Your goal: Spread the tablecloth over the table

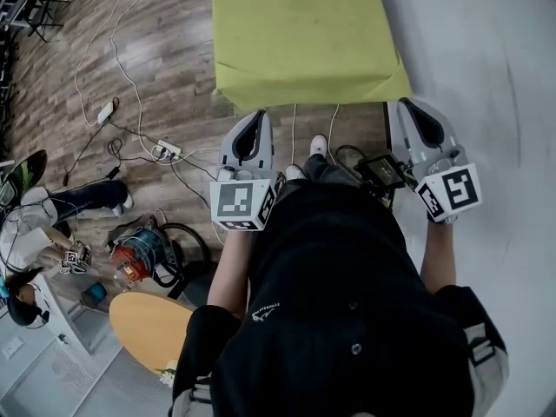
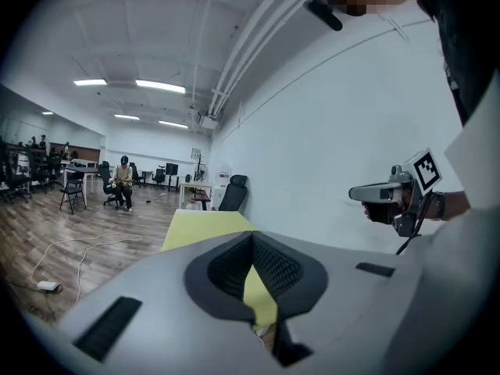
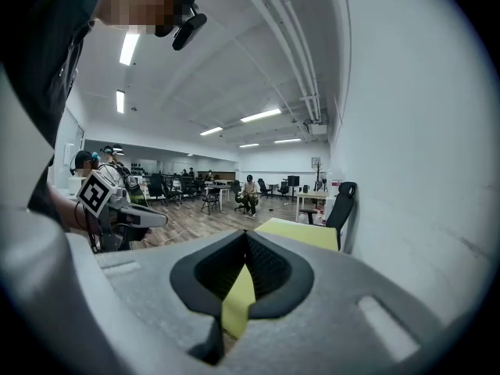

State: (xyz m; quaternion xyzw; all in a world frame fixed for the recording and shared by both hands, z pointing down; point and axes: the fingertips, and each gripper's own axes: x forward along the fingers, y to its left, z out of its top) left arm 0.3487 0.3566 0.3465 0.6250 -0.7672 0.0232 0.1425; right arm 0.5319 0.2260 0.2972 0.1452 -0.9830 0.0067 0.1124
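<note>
A yellow-green tablecloth (image 1: 300,33) lies flat over the long table in front of me, its near edge hanging down just ahead of both grippers. My left gripper (image 1: 254,115) and right gripper (image 1: 406,104) are held side by side above that edge, both shut. In the left gripper view the jaws (image 2: 251,237) meet, and the tablecloth (image 2: 205,226) shows beyond them and through the slit. The right gripper (image 2: 351,195) has a bare tip there. In the right gripper view the jaws (image 3: 246,233) meet too; the left gripper (image 3: 162,219) carries nothing, and the cloth (image 3: 301,233) lies ahead.
A white wall (image 1: 486,59) runs along the table's right side. Cables and a power strip (image 1: 165,150) lie on the wood floor to the left, with a red and blue machine (image 1: 139,254), a round wooden top (image 1: 152,324) and a seated person (image 1: 78,198). A black office chair (image 2: 233,192) stands at the far end.
</note>
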